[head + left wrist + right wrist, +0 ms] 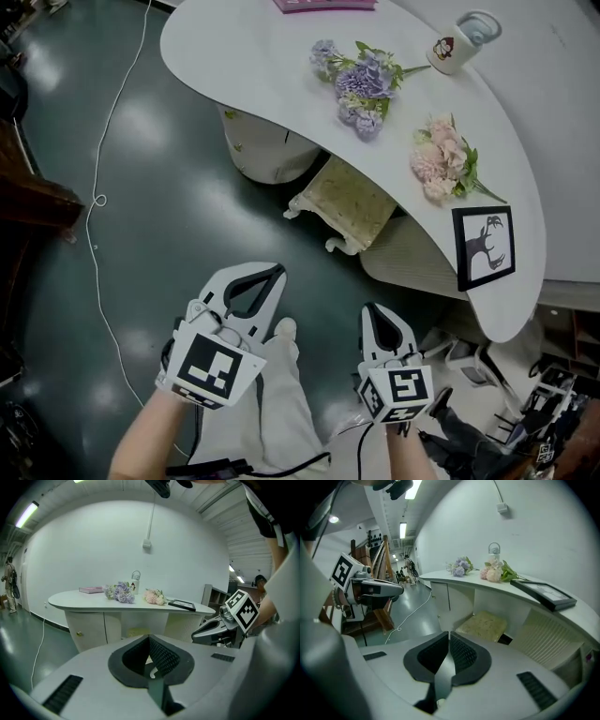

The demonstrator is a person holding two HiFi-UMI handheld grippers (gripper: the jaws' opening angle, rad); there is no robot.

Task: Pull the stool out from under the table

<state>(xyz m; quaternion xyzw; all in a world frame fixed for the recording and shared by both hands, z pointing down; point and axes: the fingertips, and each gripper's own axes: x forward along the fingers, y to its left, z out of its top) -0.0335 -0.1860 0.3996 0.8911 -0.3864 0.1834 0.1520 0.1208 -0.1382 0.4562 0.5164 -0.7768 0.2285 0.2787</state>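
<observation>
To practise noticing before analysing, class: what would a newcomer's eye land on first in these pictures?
The curved white table at the top of the head view, with purple flowers, pink flowers and a framed deer picture along its edge. Below it, a cushioned stool sits half tucked under the tabletop. Nearest the camera, the left gripper and right gripper hang shut and empty.

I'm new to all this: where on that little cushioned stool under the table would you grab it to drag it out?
Probably best to grip the stool by its white front rail, coming from the open floor side. That edge and its two curled legs stick out, while the rest sits tucked under the table.
</observation>
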